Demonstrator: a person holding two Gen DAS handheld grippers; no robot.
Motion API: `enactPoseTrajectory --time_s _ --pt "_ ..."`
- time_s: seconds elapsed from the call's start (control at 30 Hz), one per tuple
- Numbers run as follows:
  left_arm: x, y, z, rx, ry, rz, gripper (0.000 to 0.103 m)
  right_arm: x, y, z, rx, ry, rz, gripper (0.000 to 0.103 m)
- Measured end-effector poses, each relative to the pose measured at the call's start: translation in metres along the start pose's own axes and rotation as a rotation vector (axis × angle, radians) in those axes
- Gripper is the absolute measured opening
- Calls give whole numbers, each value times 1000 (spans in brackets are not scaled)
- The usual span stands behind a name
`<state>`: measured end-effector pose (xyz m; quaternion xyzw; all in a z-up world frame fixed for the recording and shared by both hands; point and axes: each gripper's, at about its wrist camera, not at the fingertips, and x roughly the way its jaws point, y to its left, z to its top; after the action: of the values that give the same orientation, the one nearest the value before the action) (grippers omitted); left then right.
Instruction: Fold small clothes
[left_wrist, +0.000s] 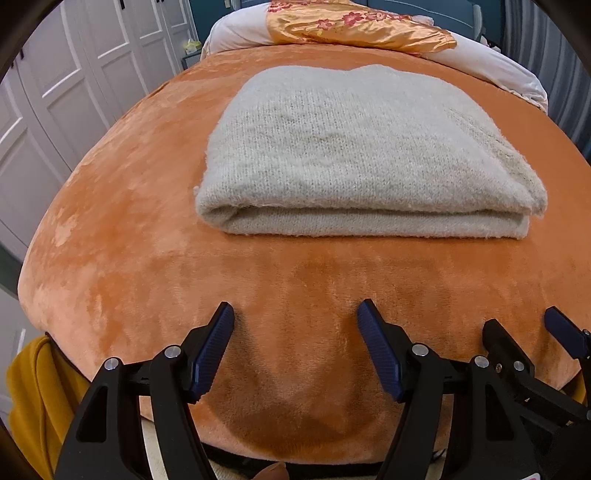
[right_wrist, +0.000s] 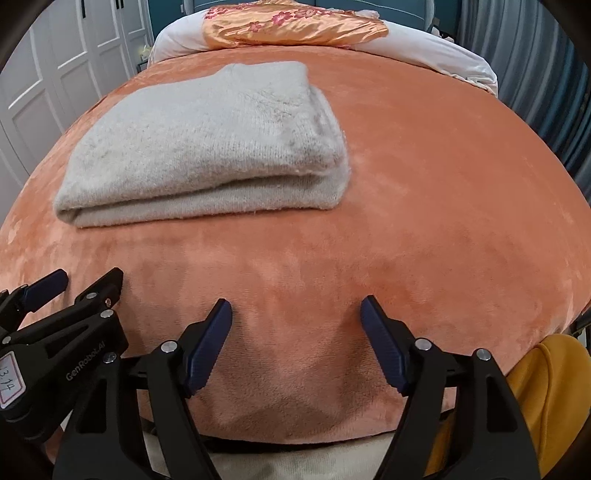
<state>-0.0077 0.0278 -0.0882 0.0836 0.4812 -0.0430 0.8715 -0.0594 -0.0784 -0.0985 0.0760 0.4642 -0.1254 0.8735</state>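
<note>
1. The left gripper (left_wrist: 295, 314) has its jaws spread wide with nothing between them; only the orange blanket (left_wrist: 129, 258) shows in the gap.
2. The right gripper (right_wrist: 295, 312) stands the same way, jaws wide and holding nothing, above the blanket's near edge.
3. The two grippers sit side by side, near each other, both well short of the folded garment and apart from it.
4. The grey knitted garment (left_wrist: 354, 147) lies folded into a thick, flat rectangle on the blanket, its rounded fold edge facing the grippers. From the left wrist it lies straight ahead; from the right wrist it (right_wrist: 207, 147) lies ahead and to the left.
5. The blanket covers the bed all around the garment; the stretch between the garment and the grippers is bare plush.
6. Beyond the garment, at the far end of the bed, lies a white pillow (left_wrist: 236, 33) with an orange floral satin cloth (left_wrist: 354, 26) on top.
7. Left of the garment, past the bed's edge, stand white panelled wardrobe doors (left_wrist: 74, 81).
8. Mustard-yellow fabric (right_wrist: 554, 387) hangs below the blanket's near edge, beside the right gripper.
</note>
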Motion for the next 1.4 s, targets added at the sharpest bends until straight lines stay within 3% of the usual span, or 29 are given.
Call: enactPoseTrajectory --time_s 0.37,0.63,1.4 --pt "11 13 -2 -66 -4 -4 92 7 -10 -7 32 -43 13 88" --pt "12 9 -2 -67 -14 8 93 12 -15 -5 51 -31 7 95" --pt "14 8 -1 -75 -8 13 98 12 -16 -5 49 -32 5 95"
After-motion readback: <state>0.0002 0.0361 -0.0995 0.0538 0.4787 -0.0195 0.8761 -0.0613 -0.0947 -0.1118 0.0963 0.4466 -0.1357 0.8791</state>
